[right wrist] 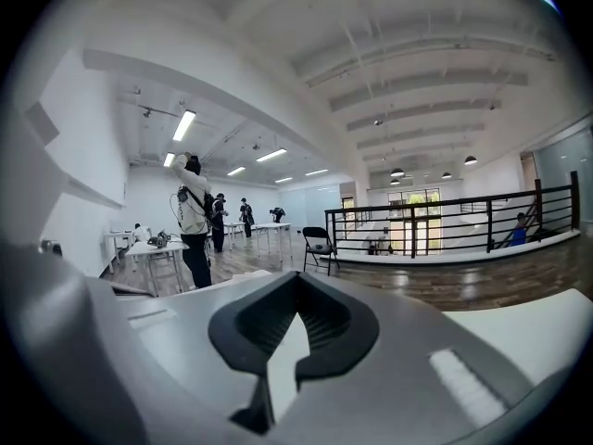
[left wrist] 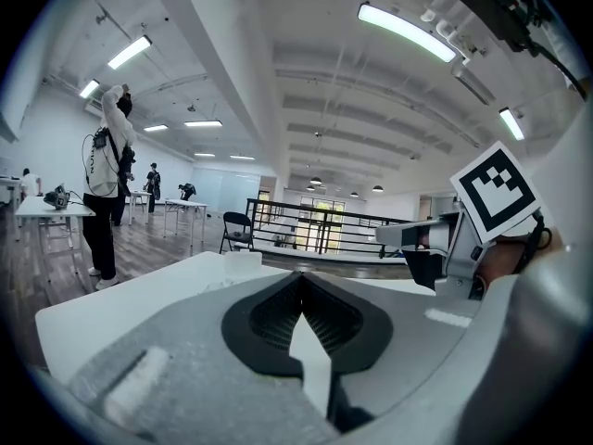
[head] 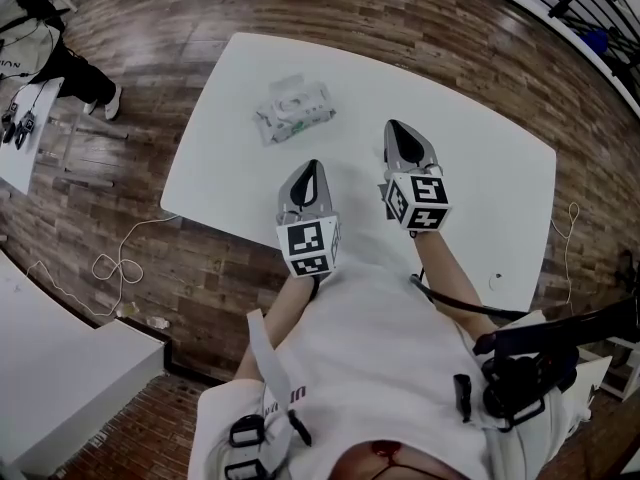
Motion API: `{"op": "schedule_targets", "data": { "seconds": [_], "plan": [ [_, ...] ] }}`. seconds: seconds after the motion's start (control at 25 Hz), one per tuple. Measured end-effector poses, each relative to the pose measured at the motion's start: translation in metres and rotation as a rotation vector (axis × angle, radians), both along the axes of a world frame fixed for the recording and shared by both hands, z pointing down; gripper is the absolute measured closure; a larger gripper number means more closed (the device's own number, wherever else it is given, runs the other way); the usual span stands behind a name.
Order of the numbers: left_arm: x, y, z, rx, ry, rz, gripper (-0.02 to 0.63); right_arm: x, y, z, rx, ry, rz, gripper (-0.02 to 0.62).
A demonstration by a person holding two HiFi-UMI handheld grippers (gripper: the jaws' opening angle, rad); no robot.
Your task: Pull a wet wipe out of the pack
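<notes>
Wet-wipe pack [head: 293, 109] lay flat on the white table [head: 480, 168], toward its far side, well apart from both claws. No loose wipe showed on the tabletop, and neither claw held 1. Whether a sheet stood up from the pack's opening was too small to tell. As a judgement, the scene fitted the stretch ahead of a reach as well as a pause with the claws drawn back from the pack, and the pictures did not settle which.

The left gripper [head: 312, 165] and the right gripper [head: 393, 126] hung side by side over the table's near edge. In each gripper view the 2 jaws were pressed together at the tips with nothing between them.

The pack looked like a soft pillow of crinkled, pale film, roughly rectangular, with an oval flap on top that seemed stiffer than the wrap; it would likely dent and slide if pinched alone. The table was smooth, matte and round-cornered, over a dark plank floor [head: 150, 248]. Each claw had a grey, hard-looking shell tapering to a point, lined with black ribbed pads [left wrist: 278, 318]
</notes>
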State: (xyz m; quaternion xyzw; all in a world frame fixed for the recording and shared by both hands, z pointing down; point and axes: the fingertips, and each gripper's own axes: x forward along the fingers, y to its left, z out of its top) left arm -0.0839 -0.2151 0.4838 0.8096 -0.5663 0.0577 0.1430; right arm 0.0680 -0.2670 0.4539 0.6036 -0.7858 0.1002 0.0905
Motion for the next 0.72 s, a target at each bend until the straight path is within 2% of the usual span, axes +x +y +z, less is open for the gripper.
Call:
{"op": "schedule_targets", "data": {
  "seconds": [0.72],
  "plan": [
    [-0.003, 0.004, 0.005, -0.012, 0.000, -0.022, 0.604, -0.015, 0.005, 0.021, -0.053, 0.031, -0.051, 0.592]
  ]
}}
